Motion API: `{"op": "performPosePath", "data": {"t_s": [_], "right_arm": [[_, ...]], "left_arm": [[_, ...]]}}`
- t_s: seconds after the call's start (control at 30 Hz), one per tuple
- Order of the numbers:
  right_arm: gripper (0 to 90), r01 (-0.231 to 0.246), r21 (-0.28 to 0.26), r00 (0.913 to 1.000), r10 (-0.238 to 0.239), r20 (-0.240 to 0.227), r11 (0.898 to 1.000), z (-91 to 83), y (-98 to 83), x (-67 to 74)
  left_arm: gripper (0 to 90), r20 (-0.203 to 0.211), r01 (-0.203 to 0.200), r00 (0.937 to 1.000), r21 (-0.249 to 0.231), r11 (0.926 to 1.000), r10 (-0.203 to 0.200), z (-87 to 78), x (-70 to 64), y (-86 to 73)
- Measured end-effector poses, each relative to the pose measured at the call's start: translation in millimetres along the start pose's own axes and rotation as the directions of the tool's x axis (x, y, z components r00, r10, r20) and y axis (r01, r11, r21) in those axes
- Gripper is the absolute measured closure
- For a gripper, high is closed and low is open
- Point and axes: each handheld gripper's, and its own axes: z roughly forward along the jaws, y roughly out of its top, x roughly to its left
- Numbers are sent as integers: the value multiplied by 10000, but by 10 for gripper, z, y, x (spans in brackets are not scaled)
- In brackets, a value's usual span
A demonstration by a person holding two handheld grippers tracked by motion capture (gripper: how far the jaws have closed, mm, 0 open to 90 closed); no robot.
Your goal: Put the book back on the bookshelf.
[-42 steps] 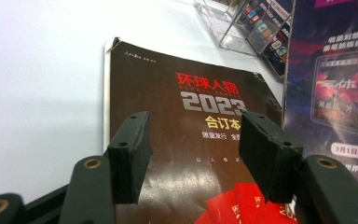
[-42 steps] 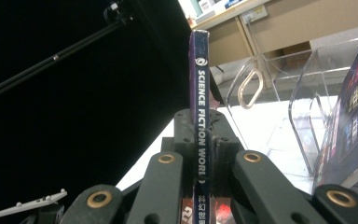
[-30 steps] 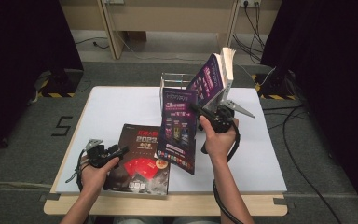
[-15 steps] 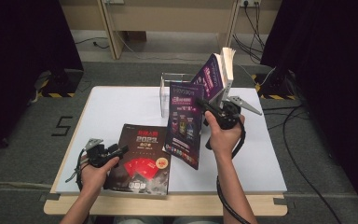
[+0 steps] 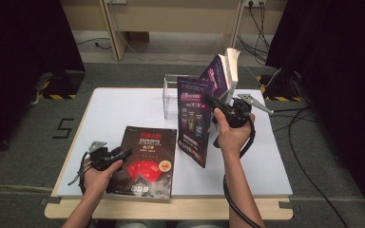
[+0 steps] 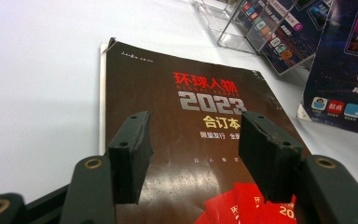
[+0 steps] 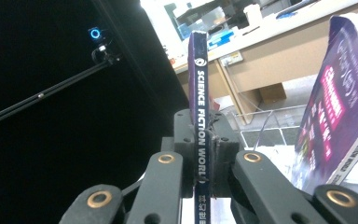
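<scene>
Purple magazine was held upright by its spine in the closed right gripper, mid-worktop, near the clear rack. Racking step judged underway; lift and alignment into a slot needed next. Left gripper rested open over the brown 2023 magazine.

Even overhead light on the white table, dark surroundings, soft focus, faint shadows
</scene>
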Motion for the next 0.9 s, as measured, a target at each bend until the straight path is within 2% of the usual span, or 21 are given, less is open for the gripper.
{"op": "performPosePath", "data": {"t_s": [0.13, 0.57, 0.9], "right_arm": [[845, -132, -140, 9999, 132, -7, 9998, -11, 25, -13], [845, -111, -434, 9999, 111, 12, 9990, -39, 87, -15], [845, -199, -572, 9998, 200, 18, 9982, 22, 97, -2]], "left_arm": [[432, -1, -39, 10000, 8, 10000, 39, -4, -2, 0], [432, 9, -32, 10000, 3, 10000, 32, -3, -4, 1], [433, 22, -2, 10000, 14, 10000, 2, -5, 0, 2]]}}
